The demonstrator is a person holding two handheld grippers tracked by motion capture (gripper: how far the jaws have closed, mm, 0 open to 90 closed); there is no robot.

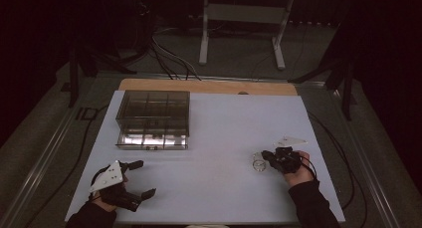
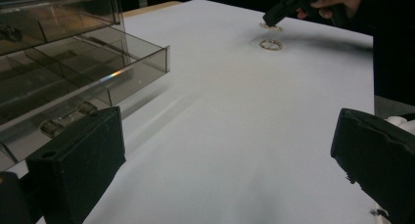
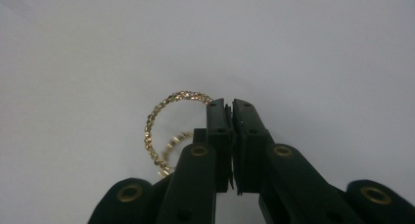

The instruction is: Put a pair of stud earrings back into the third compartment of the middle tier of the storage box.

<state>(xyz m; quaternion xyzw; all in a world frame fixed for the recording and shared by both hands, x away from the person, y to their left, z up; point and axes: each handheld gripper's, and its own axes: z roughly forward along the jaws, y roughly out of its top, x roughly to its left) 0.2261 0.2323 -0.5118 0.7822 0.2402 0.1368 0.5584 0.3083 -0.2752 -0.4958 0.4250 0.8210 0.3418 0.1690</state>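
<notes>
A: Right gripper (image 3: 230,106), matte black jaws with brass-ringed bolt holes, pressed together on the rim of a gold bracelet (image 3: 161,121). Beaded or chain-link texture, a thin round hoop, held just above the table (image 3: 318,48); part of the hoop is hidden behind the jaw.

B: A second one?

A: Yes, a second gold ring-shaped bracelet (image 2: 270,44) lies flat on the table, just beside the held one. From the high view the pair reads as one pale blur, so detail there is doubtful.

B: Left side?

A: Left gripper (image 2: 225,150) rests near the table's front edge, jaws spread wide, blocky black pads with nothing between them. Grey three-cornered plate on top.

B: Other things?

A: Smoky translucent plastic organiser box (image 1: 153,119), rectangular, divided into compartments, bottom drawer (image 2: 122,67) pulled out. Contents hard to make out. Table surface is smooth, pale matte sheet over a wooden board. No readable writing anywhere.
</notes>
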